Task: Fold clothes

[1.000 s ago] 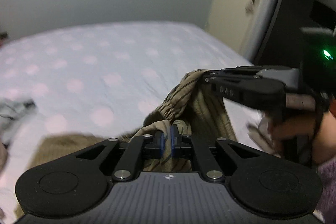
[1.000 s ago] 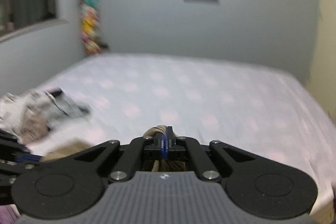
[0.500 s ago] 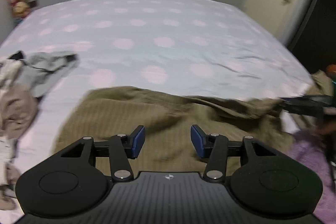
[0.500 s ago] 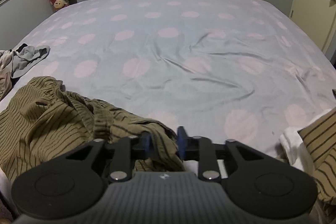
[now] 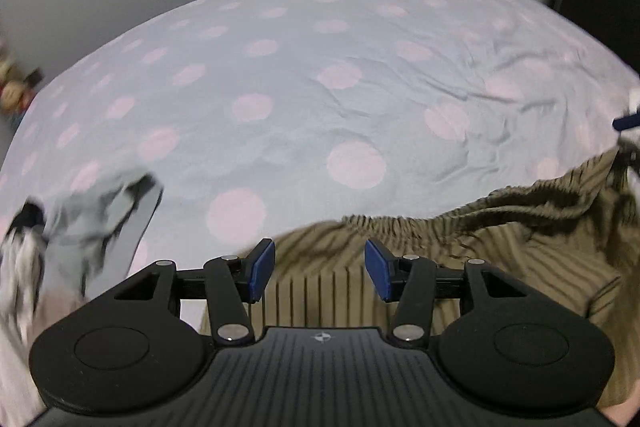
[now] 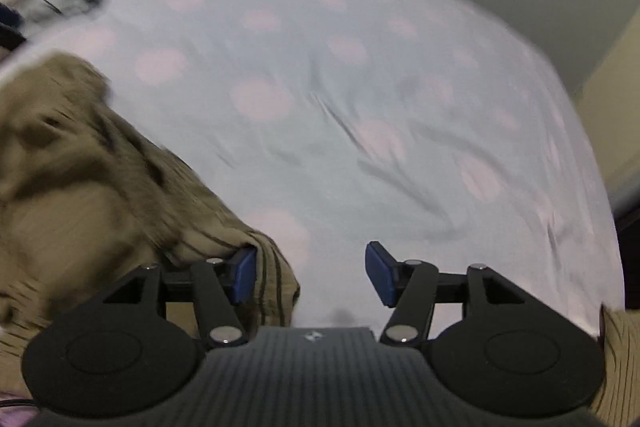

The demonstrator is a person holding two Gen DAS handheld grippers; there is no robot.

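Both the left gripper [image 5: 319, 269] and right gripper [image 6: 310, 271] hang released over the striped olive garment [image 5: 500, 247], spread along the near edge of the polka-dot bed [image 5: 320, 75], apparently laid out for folding.

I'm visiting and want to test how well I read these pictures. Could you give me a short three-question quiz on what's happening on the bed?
1. True or false: the left tool is clamped on the striped garment.
2. The bedsheet has which pattern? A) stripes B) pink dots C) checks
3. Fill in: the right tool's fingers stand ____.

Key: 1 false, its fingers are apart above the cloth; 2 B; 3 open.
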